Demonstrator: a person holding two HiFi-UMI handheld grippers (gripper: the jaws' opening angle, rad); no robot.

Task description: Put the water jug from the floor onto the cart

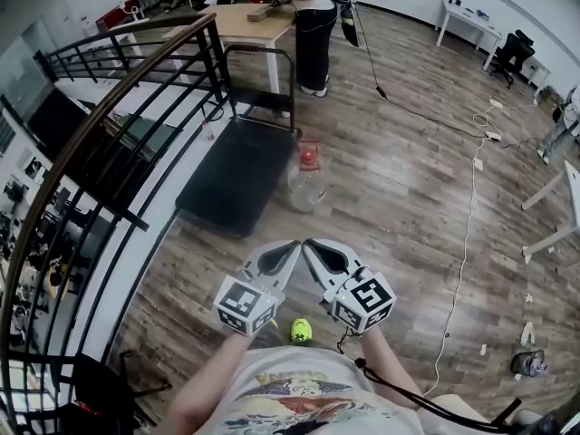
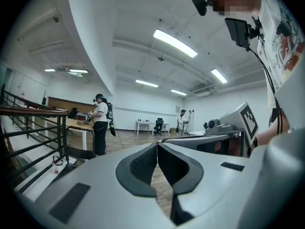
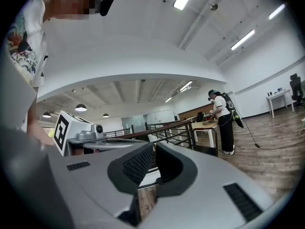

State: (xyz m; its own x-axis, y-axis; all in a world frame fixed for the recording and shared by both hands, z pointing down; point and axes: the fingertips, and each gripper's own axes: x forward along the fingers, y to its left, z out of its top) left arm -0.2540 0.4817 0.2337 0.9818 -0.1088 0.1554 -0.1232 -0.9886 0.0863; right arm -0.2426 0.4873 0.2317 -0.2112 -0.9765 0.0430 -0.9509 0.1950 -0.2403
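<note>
Water jug [image 1: 305, 185] on floor [image 1: 408, 198] beside cart [image 1: 237, 175], left tongs [image 1: 292, 246] and right tongs [image 1: 311, 246] both closed, empty

Water jug [image 1: 304, 188] on floor [image 1: 399, 188] — just right of cart [image 1: 237, 169], railing [image 1: 91, 116] left

One water jug [image 1: 304, 187], one cart [image 1: 237, 172]
</note>
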